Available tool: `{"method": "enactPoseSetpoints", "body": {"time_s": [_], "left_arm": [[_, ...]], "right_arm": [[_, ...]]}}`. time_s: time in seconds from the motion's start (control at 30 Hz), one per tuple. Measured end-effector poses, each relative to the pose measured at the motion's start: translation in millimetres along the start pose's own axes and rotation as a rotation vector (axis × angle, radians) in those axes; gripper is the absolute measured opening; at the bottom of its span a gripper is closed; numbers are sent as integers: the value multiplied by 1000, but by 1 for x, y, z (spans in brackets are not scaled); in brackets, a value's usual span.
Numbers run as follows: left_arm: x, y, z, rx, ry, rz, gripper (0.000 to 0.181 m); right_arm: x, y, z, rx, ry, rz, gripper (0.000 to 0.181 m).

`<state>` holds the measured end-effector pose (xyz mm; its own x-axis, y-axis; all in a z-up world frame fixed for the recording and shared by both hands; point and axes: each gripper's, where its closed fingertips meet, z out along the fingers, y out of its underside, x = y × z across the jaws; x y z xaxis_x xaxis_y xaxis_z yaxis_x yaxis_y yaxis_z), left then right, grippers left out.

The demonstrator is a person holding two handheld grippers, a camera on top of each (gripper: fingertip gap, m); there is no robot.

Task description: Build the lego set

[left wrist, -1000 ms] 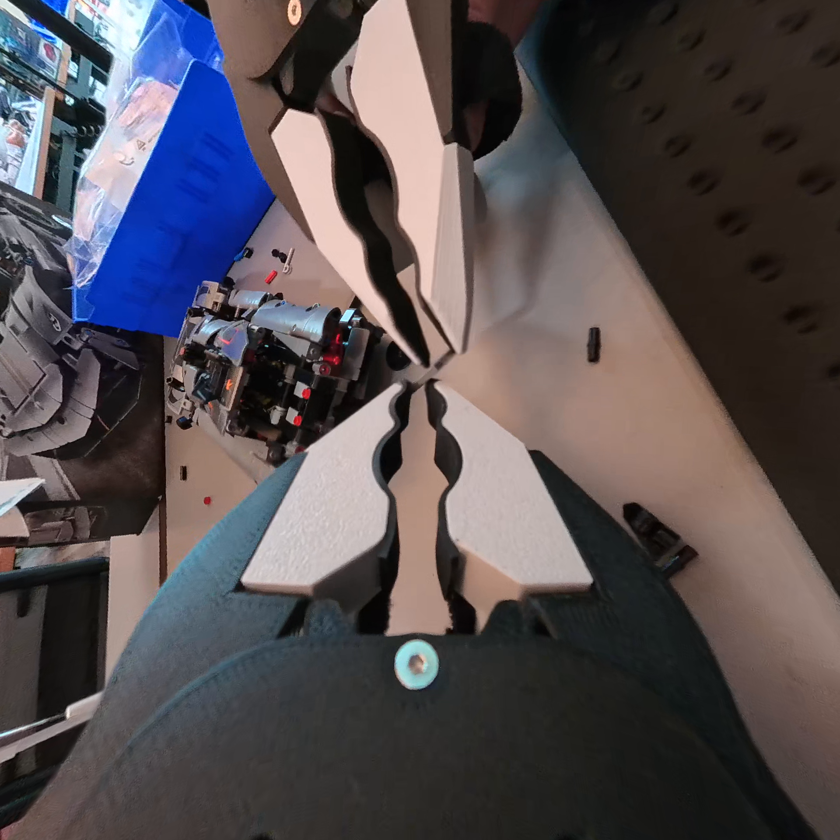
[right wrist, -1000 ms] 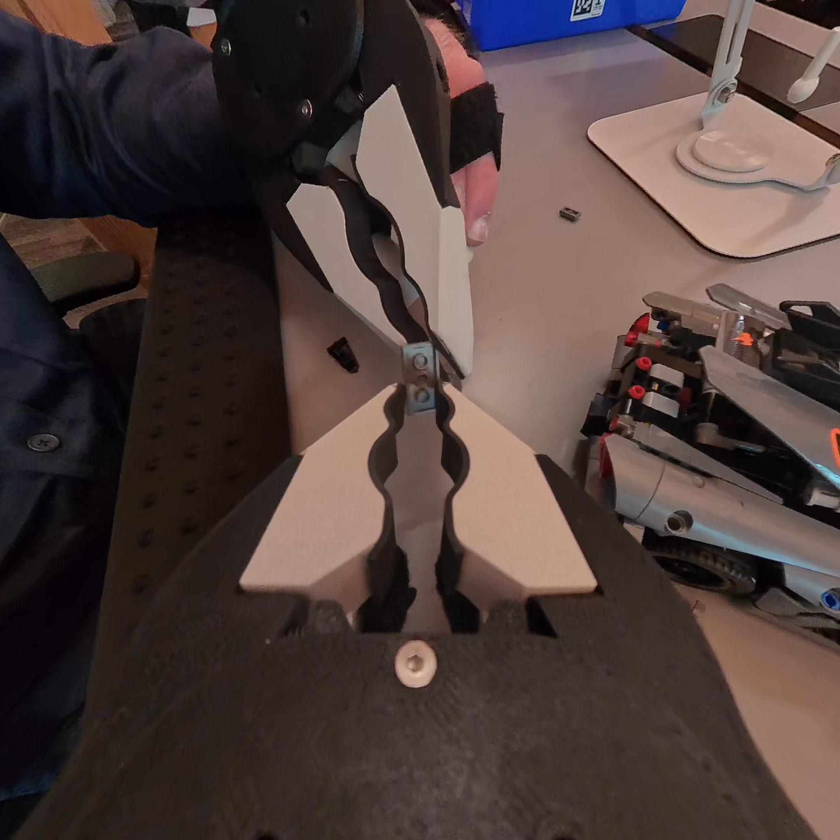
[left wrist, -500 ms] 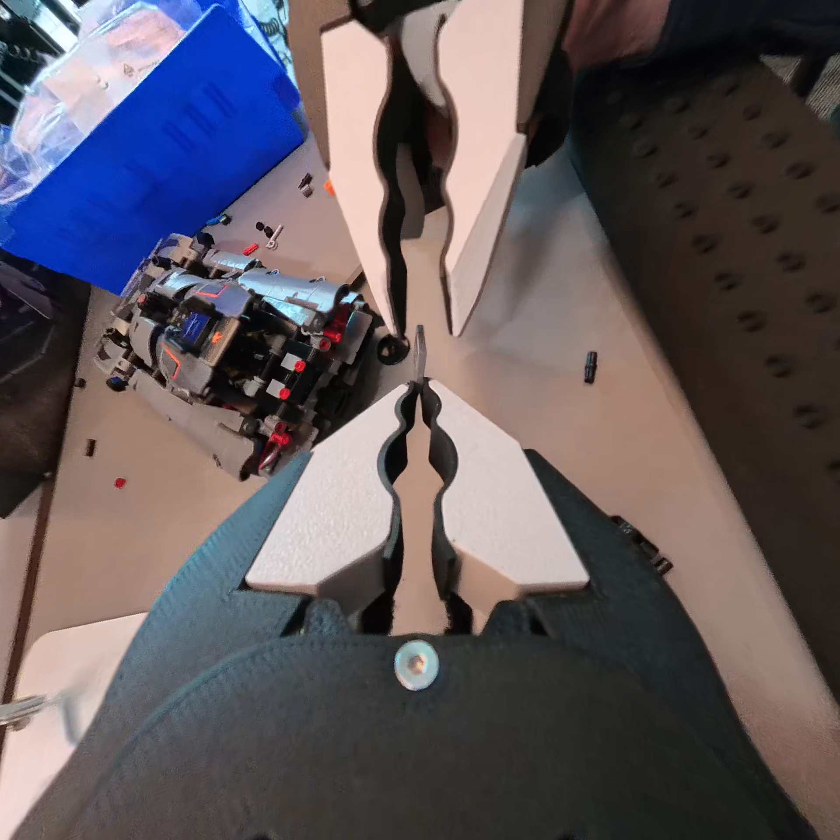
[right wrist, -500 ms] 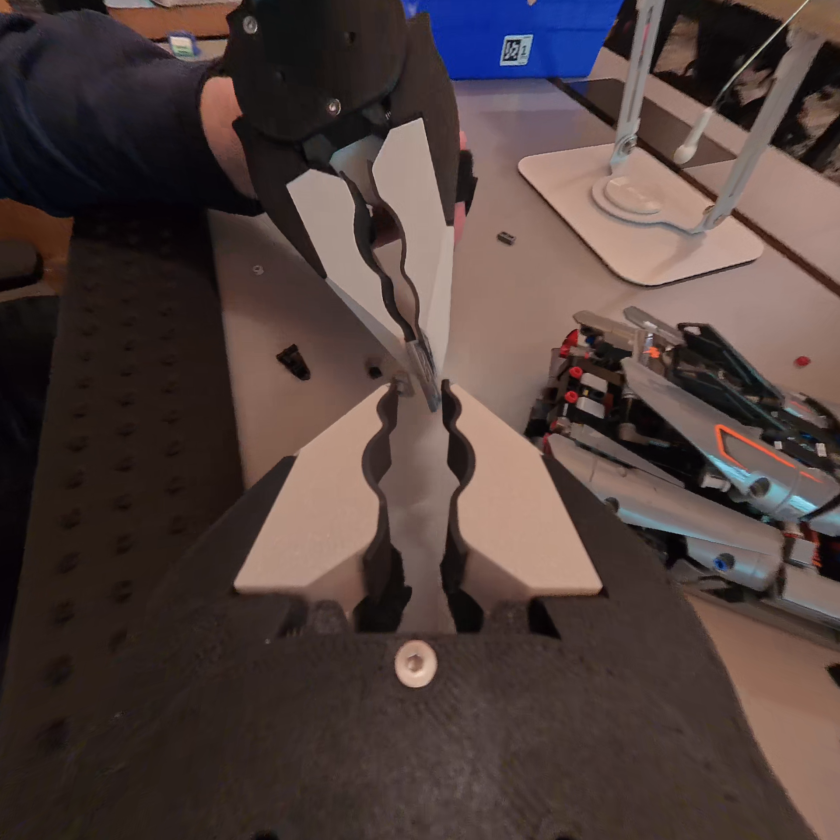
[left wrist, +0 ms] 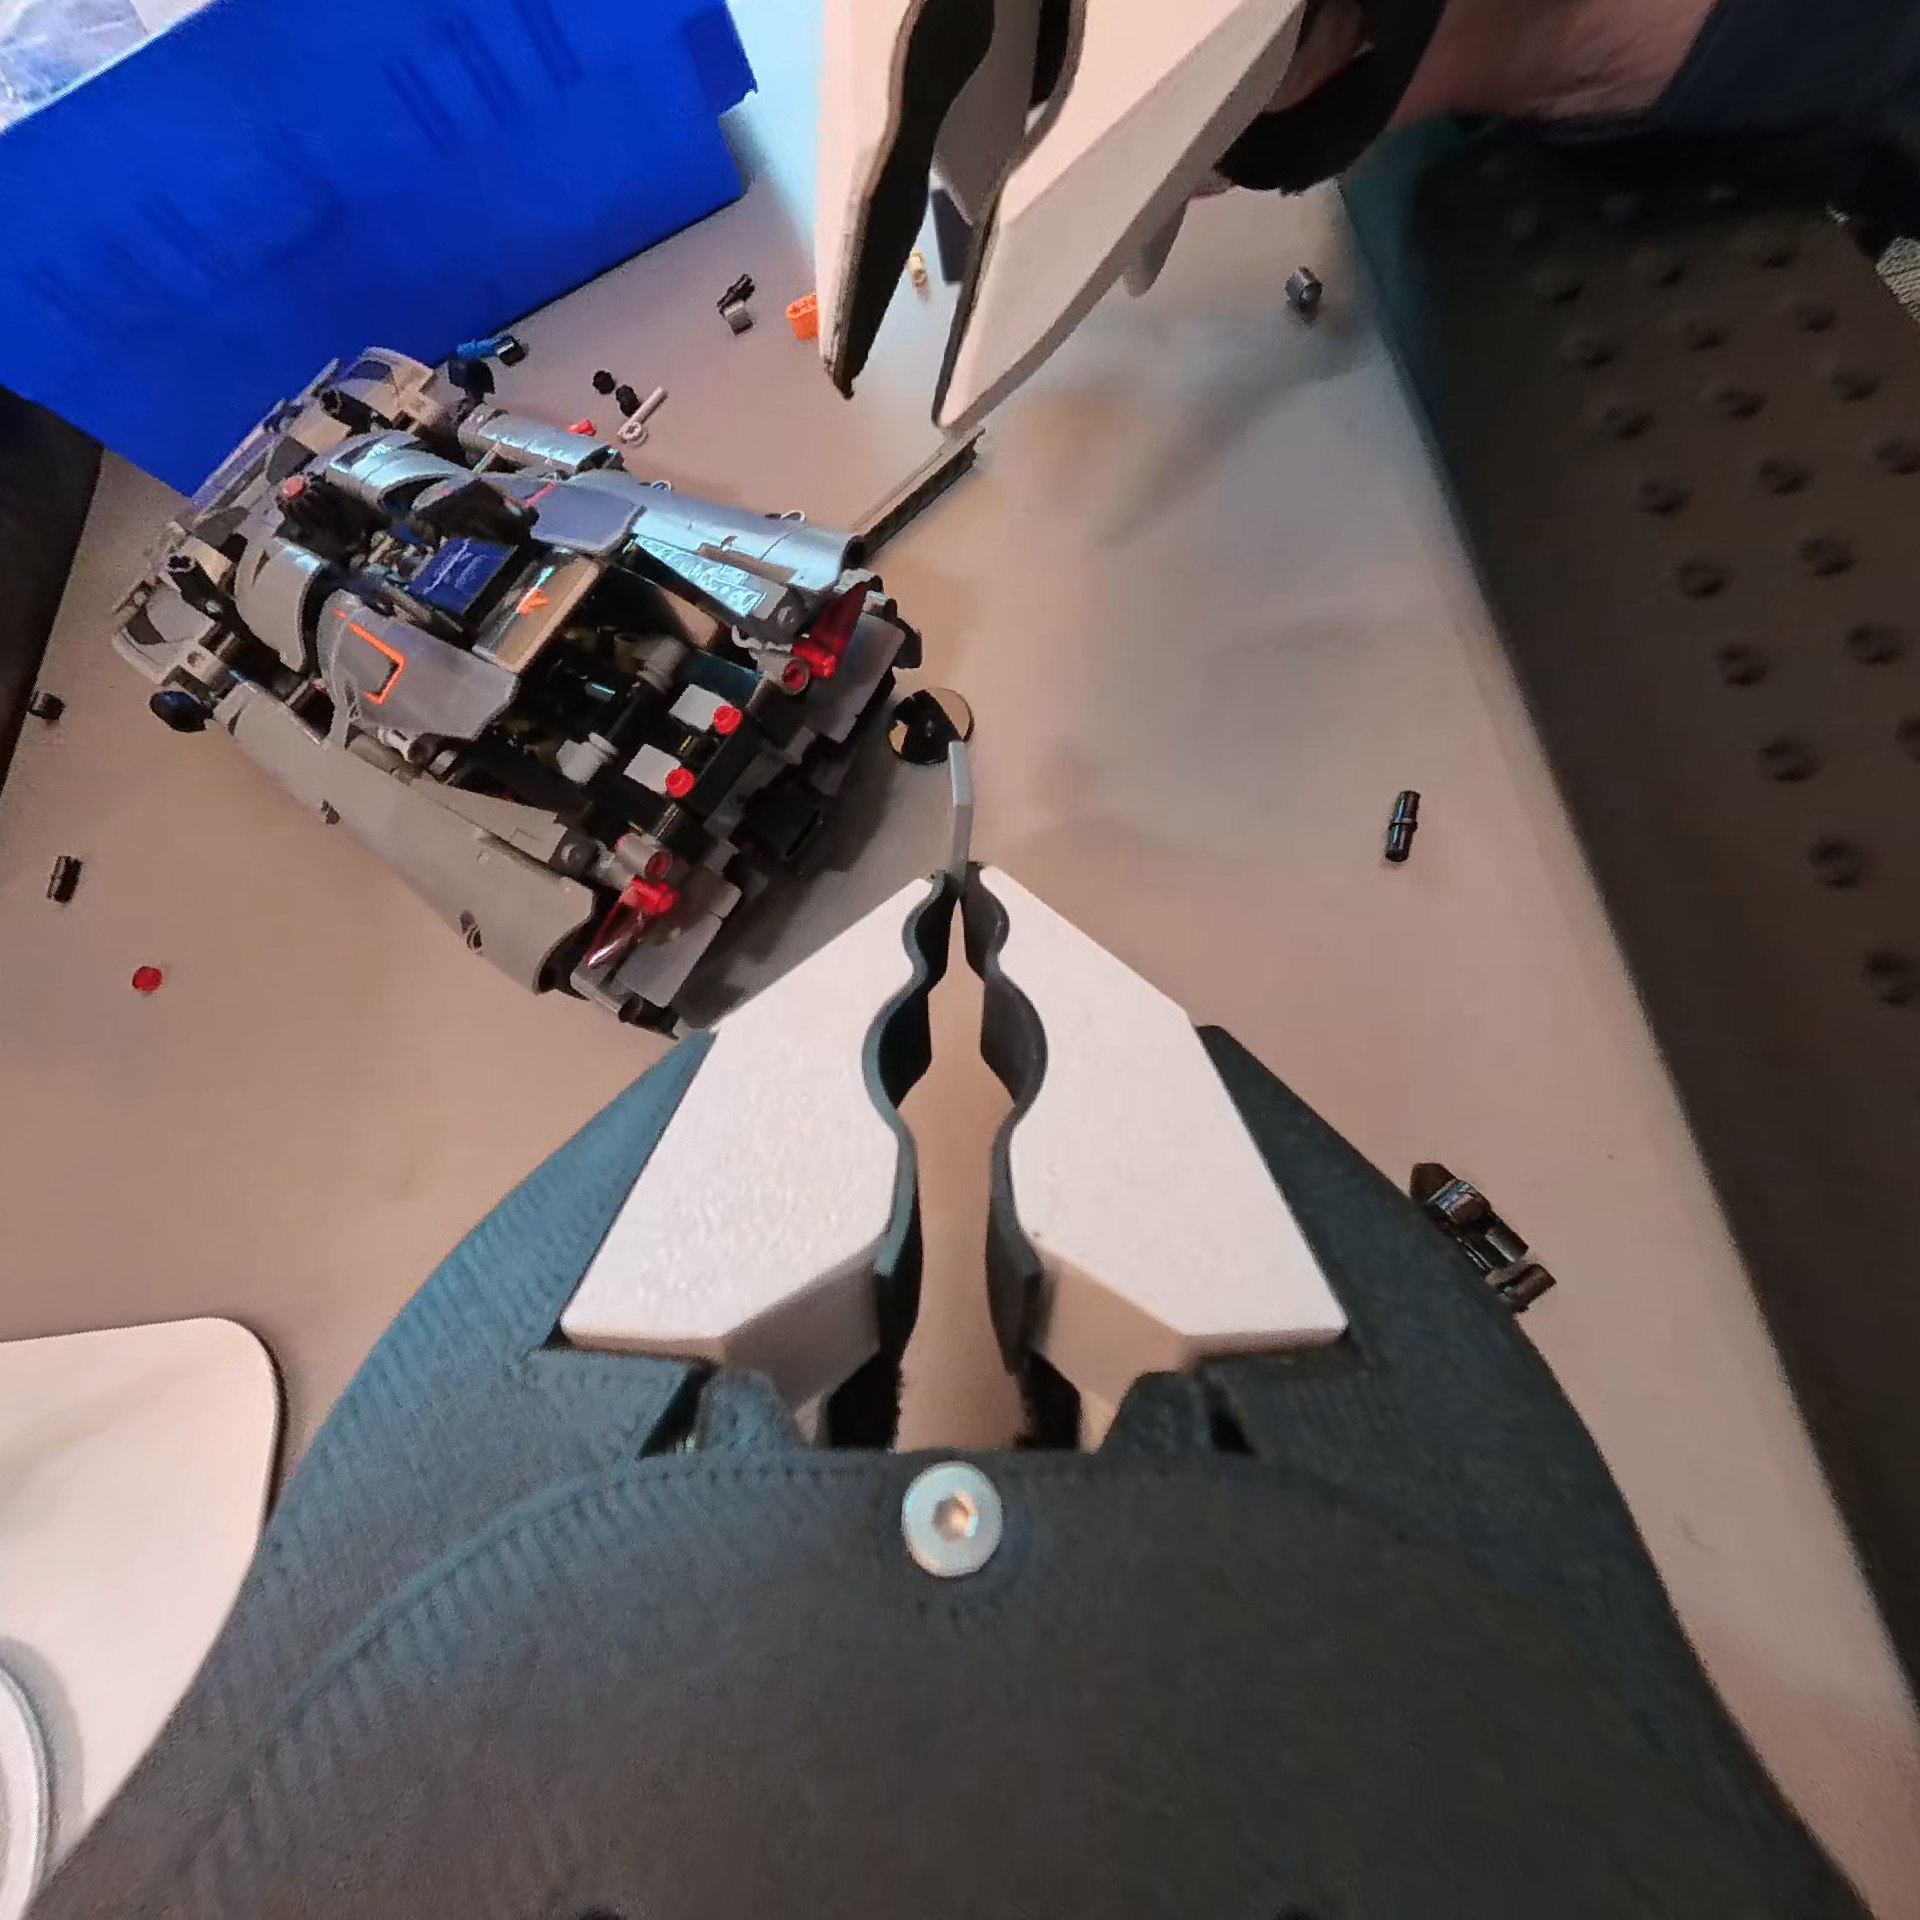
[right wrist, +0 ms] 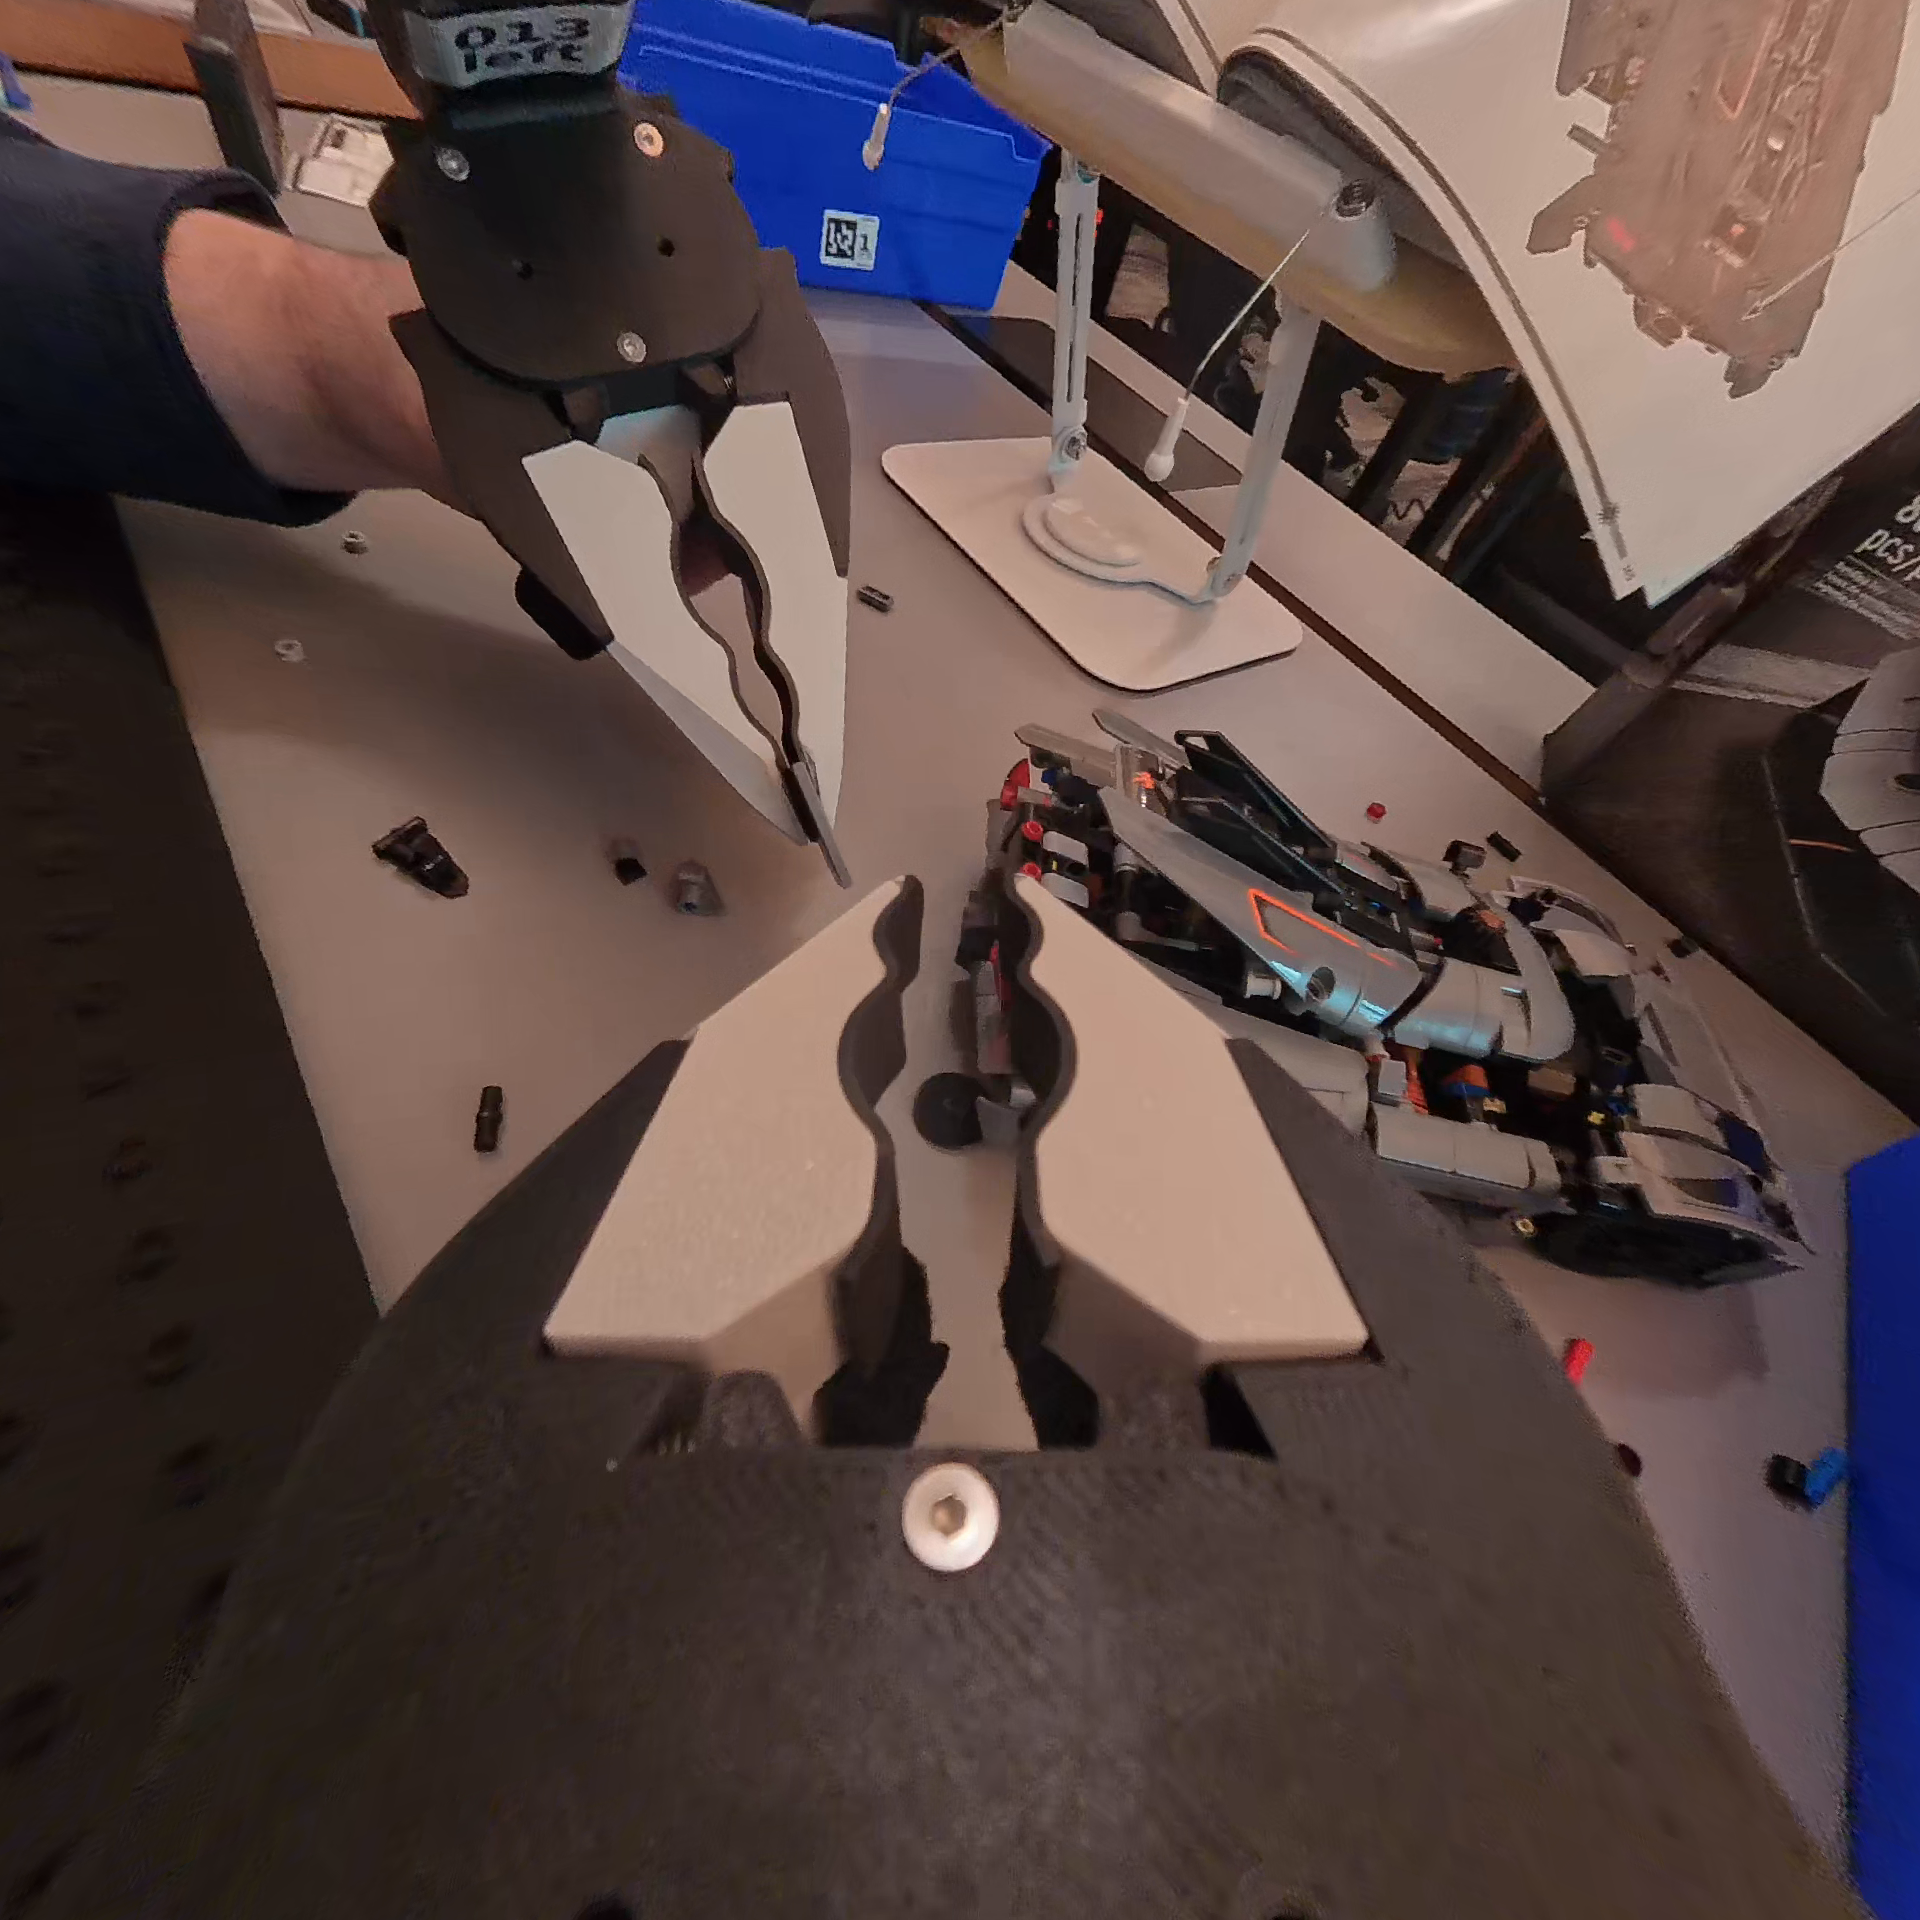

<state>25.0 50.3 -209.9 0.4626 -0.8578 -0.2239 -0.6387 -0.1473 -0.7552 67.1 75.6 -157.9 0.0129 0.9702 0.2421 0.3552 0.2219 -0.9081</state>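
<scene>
The partly built grey and black lego car [left wrist: 520,665] lies on the pale table, also in the right wrist view [right wrist: 1351,987]. My left gripper [left wrist: 956,878] is shut on a thin grey lego piece [left wrist: 961,805] that sticks out past its tips, held above the table just right of the car's rear. In the right wrist view the left gripper [right wrist: 810,790] hangs at upper left with the grey piece [right wrist: 831,852] in it. My right gripper [right wrist: 961,894] is open and empty, a short way from the piece. It shows at the top of the left wrist view [left wrist: 894,400].
A blue bin [left wrist: 312,208] stands behind the car. A black perforated mat [left wrist: 1714,520] borders the table. A white stand base [right wrist: 1091,561] and a dark box [right wrist: 1766,779] sit beyond. Loose parts lie around: a black pin [left wrist: 1401,826], a black piece [left wrist: 1481,1231], a red stud [left wrist: 148,977]. The gap from one gripper's tips to the other's is roughly 8 centimeters. The left tips stand about 10 centimeters off the black pin [left wrist: 1401,826]. Look for it in the right wrist view [right wrist: 491,1107] too.
One second ago both grippers held the grey piece tip to tip. The right gripper has opened, let go and drawn back. The left gripper keeps the piece and the two are apart.
</scene>
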Motion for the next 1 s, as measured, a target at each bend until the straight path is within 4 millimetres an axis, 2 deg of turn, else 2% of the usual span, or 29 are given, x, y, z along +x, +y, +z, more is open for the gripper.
{"method": "enactPoseSetpoints", "body": {"time_s": [0.1,0.2,0.43,0.53,0.7,1.0], "left_arm": [[-2,1,-1,2,1,-16,0],[-4,3,-1,2,3,-35,0],[-7,8,1,-4,10,-59,0],[-7,9,2,-12,10,-59,0],[-9,10,1,-10,8,-65,0],[-10,13,0,-15,6,-68,0]], "right_arm": [[4,3,-1,-14,31,-11,13],[9,14,2,-74,68,-28,15],[20,44,26,-297,173,-147,39],[27,45,28,-336,230,-202,34],[29,45,25,-321,232,-177,25],[31,46,20,-299,217,-125,22]]}}
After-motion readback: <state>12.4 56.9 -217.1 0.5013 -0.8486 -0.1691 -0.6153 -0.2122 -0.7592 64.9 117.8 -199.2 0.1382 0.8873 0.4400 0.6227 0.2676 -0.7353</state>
